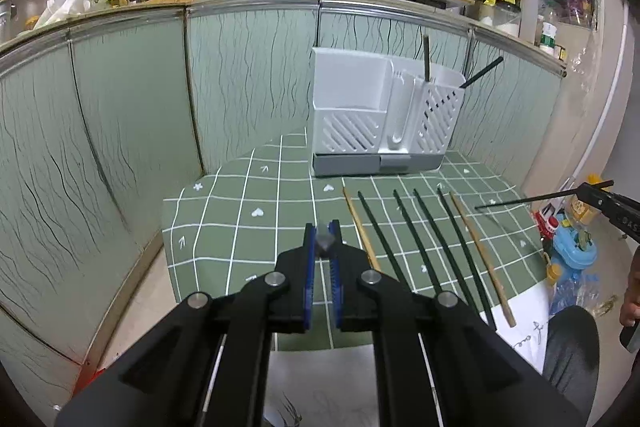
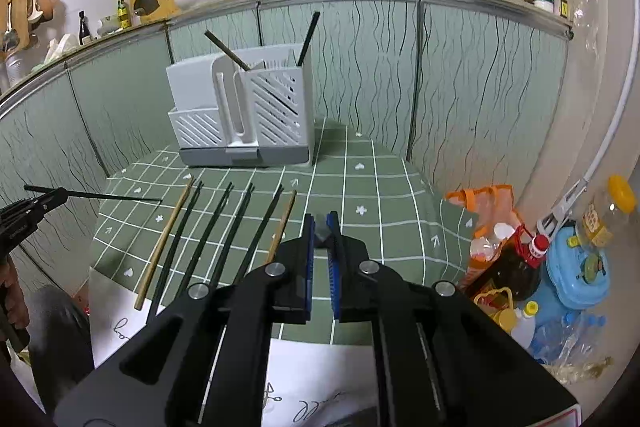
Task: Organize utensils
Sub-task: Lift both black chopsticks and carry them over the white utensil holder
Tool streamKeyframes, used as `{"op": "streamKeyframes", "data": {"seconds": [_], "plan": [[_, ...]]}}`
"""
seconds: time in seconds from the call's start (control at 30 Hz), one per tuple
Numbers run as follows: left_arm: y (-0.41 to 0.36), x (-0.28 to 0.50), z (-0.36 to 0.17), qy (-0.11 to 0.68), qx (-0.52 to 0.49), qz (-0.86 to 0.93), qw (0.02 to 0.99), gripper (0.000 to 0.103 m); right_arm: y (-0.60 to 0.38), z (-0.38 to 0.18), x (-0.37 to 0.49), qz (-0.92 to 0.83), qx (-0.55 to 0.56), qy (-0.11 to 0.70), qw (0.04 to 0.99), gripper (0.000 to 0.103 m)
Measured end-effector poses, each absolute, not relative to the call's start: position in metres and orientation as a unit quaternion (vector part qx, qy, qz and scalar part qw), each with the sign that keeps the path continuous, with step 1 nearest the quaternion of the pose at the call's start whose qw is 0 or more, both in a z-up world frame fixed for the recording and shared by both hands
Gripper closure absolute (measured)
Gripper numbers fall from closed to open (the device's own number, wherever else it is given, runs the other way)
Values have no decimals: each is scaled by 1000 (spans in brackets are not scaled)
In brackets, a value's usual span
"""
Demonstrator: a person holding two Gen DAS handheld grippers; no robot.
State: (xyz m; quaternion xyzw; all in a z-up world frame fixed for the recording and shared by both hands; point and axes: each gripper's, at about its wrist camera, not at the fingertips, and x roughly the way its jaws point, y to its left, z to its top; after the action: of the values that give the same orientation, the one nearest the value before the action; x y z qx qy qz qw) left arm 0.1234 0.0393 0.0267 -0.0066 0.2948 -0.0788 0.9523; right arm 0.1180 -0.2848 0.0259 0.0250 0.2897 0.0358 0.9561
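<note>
Oil bottle [image 2: 516, 263] beside green tablecloth [image 2: 360, 187]

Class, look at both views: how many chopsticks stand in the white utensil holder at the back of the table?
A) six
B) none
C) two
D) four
C: the white utensil holder has just two dark chopsticks sticking out of its tall slatted compartment, one leaning left and one nearly upright; the other chopsticks lie on the table or are gripped.

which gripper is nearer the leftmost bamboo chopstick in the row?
Left. The left gripper, clamping a black chopstick, sits just left of that leftmost bamboo chopstick. The right gripper, also holding one, is across the whole row, beside the other bamboo chopstick.
</note>
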Motion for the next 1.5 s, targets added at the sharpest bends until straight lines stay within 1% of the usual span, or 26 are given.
{"op": "streamKeyframes", "data": {"seconds": [0.2, 0.57, 0.97, 1.5], "plan": [[41, 123, 40, 283, -19, -83, 955, 97, -285, 37, 115, 43, 26, 278, 959, 97], [38, 120, 56, 269, -6, -93, 959, 97, -284, 51, 115, 51, 21, 267, 962, 97], [36, 118, 65, 265, -3, -104, 959, 97, -282, 60, 114, 59, 22, 261, 963, 97], [31, 122, 64, 267, -2, -109, 957, 97, -279, 70, 107, 69, 22, 253, 965, 97]]}}
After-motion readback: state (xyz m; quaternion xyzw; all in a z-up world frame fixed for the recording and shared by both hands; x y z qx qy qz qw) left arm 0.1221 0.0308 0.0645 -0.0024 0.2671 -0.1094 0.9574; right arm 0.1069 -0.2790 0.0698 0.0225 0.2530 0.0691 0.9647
